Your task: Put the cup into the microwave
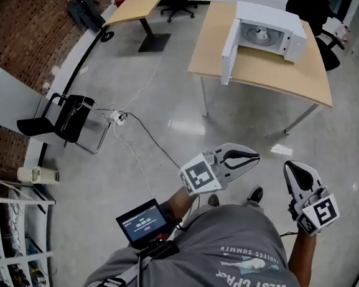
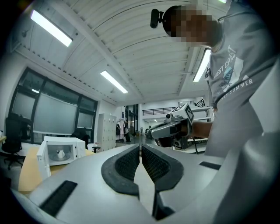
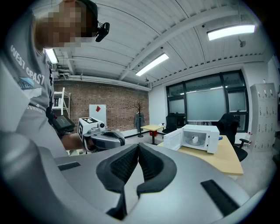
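Left tool is pinched shut on nothing, and right tool is likewise closed and empty. The two sit side by side, well short of the microwave. The cup stands inside the microwave's cavity and looks upright, long axis vertical. The microwave's mouth faces the tools, its door swung wide out to the bench edge. Open floor runs from the tools to the microwave's bench, and a cable trails away left of the microwave in the head view.
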{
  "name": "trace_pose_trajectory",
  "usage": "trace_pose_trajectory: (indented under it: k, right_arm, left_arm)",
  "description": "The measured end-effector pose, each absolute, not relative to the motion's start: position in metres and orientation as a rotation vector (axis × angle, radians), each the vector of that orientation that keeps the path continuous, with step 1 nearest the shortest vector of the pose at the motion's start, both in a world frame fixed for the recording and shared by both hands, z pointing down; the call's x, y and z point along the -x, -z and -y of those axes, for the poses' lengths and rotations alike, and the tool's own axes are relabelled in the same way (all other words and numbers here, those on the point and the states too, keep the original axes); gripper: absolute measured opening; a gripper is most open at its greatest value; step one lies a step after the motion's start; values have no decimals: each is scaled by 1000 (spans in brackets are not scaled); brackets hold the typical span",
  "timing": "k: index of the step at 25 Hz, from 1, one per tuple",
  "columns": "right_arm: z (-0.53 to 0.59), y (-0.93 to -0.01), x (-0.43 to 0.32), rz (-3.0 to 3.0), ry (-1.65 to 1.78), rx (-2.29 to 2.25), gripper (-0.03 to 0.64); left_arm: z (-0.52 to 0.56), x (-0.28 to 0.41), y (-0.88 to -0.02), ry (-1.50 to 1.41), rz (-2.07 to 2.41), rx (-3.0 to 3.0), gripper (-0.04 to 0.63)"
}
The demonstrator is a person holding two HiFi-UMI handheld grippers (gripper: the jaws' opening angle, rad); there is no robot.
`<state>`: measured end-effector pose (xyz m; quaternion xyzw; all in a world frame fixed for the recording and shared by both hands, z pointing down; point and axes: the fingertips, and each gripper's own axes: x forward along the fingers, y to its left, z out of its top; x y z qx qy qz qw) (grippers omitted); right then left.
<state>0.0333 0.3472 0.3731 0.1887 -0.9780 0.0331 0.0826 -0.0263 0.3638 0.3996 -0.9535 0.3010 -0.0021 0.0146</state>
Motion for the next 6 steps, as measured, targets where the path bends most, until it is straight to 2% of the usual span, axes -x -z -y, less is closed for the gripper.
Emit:
trace_pose_trajectory:
  k: [6]
  right_arm:
    - [-349,-397,-10,2916,-98,-528,18]
  left_arm:
    - [-367,44,-424,-5,-946,2975,25]
